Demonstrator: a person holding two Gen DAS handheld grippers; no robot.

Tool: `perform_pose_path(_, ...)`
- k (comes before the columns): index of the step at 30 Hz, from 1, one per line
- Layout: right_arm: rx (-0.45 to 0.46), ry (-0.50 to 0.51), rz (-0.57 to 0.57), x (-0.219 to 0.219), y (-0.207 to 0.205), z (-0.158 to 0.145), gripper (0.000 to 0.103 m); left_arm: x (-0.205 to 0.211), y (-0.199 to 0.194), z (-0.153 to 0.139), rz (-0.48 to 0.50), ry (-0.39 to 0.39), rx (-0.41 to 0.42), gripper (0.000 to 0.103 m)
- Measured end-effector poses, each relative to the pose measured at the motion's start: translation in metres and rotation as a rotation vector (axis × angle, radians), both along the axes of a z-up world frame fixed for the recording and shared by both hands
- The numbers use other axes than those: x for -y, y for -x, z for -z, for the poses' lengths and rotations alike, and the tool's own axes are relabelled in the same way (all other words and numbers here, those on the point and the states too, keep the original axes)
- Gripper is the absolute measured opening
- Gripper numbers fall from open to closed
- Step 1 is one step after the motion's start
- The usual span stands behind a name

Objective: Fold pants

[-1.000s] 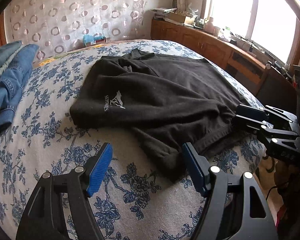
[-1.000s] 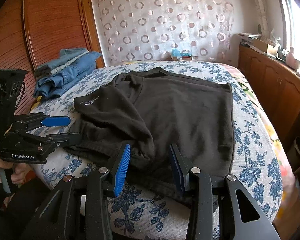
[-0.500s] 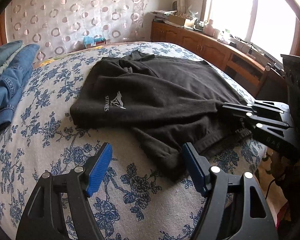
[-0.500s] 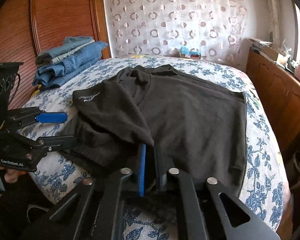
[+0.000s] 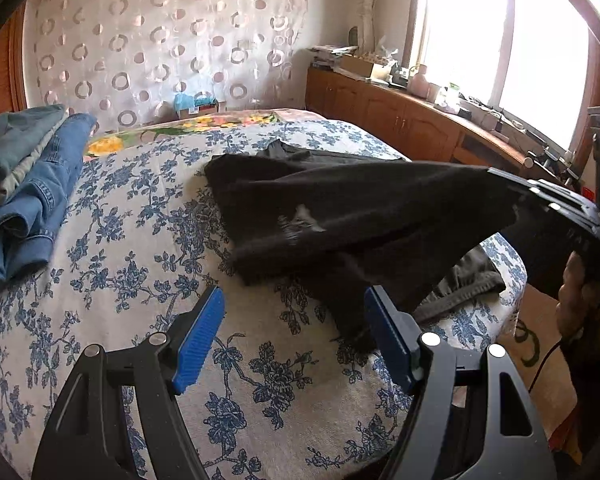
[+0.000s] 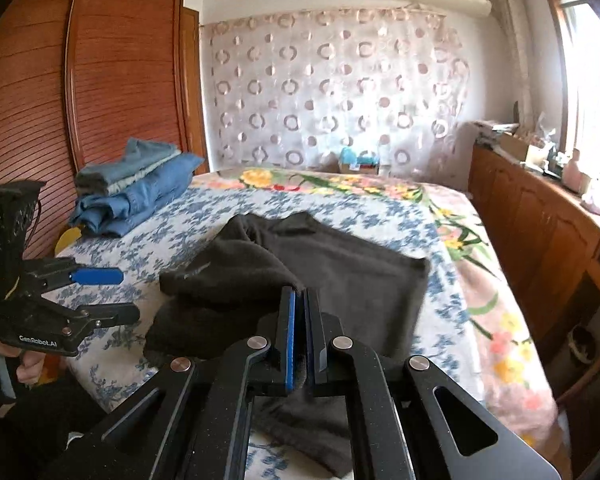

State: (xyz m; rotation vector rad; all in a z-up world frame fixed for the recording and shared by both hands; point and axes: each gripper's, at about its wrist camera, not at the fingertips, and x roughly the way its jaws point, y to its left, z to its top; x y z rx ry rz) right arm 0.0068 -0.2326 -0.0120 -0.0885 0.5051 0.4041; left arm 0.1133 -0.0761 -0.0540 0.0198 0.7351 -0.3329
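A: Where are the pants [image 5: 360, 216]?
B: Mid-frame on the bed [image 5: 140, 280], one edge lifted toward the right. Right tongs [image 6: 299, 340] have just clamped onto it; left tongs [image 5: 296, 340] gape wide, empty.
A: Handling?
B: Soft, light, floppy. I'd grip hems or corners.

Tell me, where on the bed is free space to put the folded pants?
Free: the floral sheet between the jeans stack and the black pants, and the strip before the left gripper. Crowded: the right side, where the right gripper lifts the pants.
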Motion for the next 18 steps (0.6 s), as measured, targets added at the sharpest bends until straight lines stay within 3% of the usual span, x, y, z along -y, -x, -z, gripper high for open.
perform_pose_path(18,-0.073,-0.012,0.059,0.032,0.030,0.005,0.004,0.005,-0.002,0.000,0.011,0.014,-0.004,0.074)
